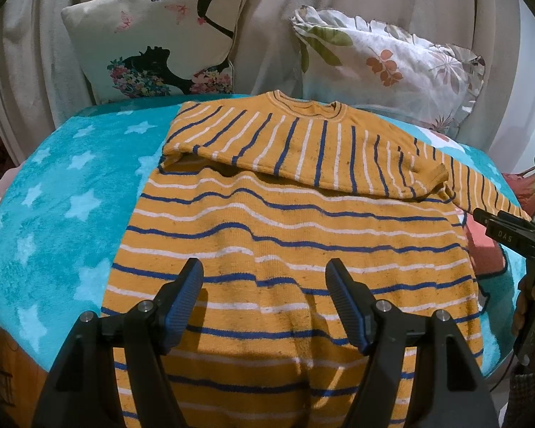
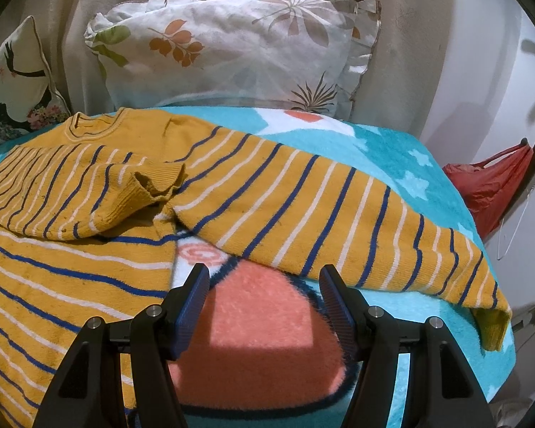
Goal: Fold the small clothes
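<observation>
The soft, light striped sweater (image 2: 71, 249) is lying limp on the blanket (image 2: 428, 164), both grippers' fingers (image 1: 192, 285) standing wide and empty, its outstretched sleeve (image 2: 339, 221) looking best gripped near the cuff

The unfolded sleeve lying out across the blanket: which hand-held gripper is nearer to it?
Right. The right hand-held gripper hovers open just short of the unfolded sleeve; the left hand-held gripper hangs open over the sweater's body, farther off.
</observation>
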{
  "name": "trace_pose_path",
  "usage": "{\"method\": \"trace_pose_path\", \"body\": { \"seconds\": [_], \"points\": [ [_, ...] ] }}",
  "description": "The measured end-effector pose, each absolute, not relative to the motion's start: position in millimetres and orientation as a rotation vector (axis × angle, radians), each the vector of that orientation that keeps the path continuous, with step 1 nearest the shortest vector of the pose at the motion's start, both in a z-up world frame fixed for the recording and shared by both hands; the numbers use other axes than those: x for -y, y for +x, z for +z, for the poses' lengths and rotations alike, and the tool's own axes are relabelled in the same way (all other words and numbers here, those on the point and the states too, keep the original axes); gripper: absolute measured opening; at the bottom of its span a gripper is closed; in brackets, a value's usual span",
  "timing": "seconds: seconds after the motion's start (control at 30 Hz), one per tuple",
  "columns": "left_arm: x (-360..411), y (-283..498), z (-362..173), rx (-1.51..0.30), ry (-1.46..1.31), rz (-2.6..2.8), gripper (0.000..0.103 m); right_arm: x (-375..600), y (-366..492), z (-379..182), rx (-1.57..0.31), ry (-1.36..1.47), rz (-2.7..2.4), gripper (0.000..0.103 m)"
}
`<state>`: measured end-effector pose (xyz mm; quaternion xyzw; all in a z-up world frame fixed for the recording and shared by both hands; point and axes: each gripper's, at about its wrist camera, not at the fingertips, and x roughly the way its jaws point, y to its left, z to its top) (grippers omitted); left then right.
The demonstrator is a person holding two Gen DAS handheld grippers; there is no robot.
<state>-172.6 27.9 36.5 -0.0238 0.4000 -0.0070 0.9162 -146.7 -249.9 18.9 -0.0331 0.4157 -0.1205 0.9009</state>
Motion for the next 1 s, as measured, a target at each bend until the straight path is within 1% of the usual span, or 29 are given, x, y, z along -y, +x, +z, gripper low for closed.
{"method": "trace_pose_path", "body": {
  "seconds": [0.2,0.27,0.37,0.47,0.7,0.83,1.0],
  "points": [
    [-27.8,-171.7,33.3,-0.826,-0.05,-0.016,0.07,261.4,-150.0,18.0,-0.872,-0.026,-0.235,0.069],
    [-30.2,-172.7,33.4,-0.822,-0.054,-0.016,0.07,284.5,-157.3,19.9,-0.874,0.055,-0.241,0.069],
    [-36.4,-173.1,33.2,-0.816,-0.066,-0.007,0.074,327.7,-170.4,19.2,-0.88,0.186,-0.272,0.069],
    [-40.9,-172.3,32.7,-0.815,-0.077,-0.005,0.074,383.3,-194.2,14.6,-0.873,0.36,-0.313,0.069],
    [-38.2,-171.9,31.4,-0.818,-0.074,-0.019,0.074,461.1,-247.2,10.1,-0.788,0.598,-0.417,0.07],
    [-36.2,-173.4,32.2,-0.816,-0.068,-0.022,0.074,480.2,-251.9,7.1,-0.702,0.728,-0.385,0.075],
    [-45.1,-176.0,36.2,-0.802,-0.087,-0.011,0.074,497.0,-242.4,4.5,-0.629,0.828,-0.388,0.076]
  ]
}}
